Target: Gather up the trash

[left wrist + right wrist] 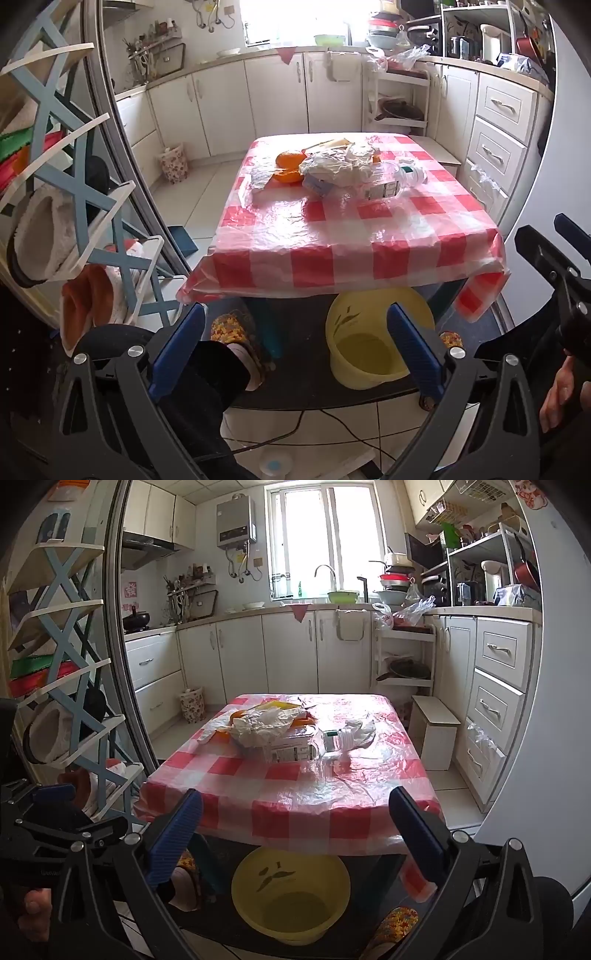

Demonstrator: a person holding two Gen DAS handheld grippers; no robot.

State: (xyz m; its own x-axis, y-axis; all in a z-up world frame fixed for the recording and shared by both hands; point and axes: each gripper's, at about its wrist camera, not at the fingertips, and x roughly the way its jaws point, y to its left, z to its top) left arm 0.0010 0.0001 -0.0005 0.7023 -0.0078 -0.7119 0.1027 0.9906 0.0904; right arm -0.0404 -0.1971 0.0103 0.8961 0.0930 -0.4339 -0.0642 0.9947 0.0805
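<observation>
A: What's lying on the counter (pixel 295 812), left to right?

B: It's wearing a glossy, wrinkled red-and-white check plastic cloth. On it, orange peel (pixel 286 166) is curling at the left, a crumpled white bag (pixel 264 725) is slumping over a flat carton (pixel 295 747), and a clear, crushed bottle (pixel 391 182) is lying on its side just to the right, with a wadded tissue (pixel 360 731) touching its far end.

A: So the trash is sitting there in one pile, towards the far side?

B: Yes, well apart from both tools.

A: And the jaws?

B: The left gripper (pixel 295 350) is hanging with its ribbed blue pads spread wide, nothing between them. The right gripper (pixel 295 834) is gaping likewise, released.

A: Below the counter?

B: A round, smooth yellow basin (pixel 291 897) is sitting on the floor, showing between each pair of jaws.
</observation>
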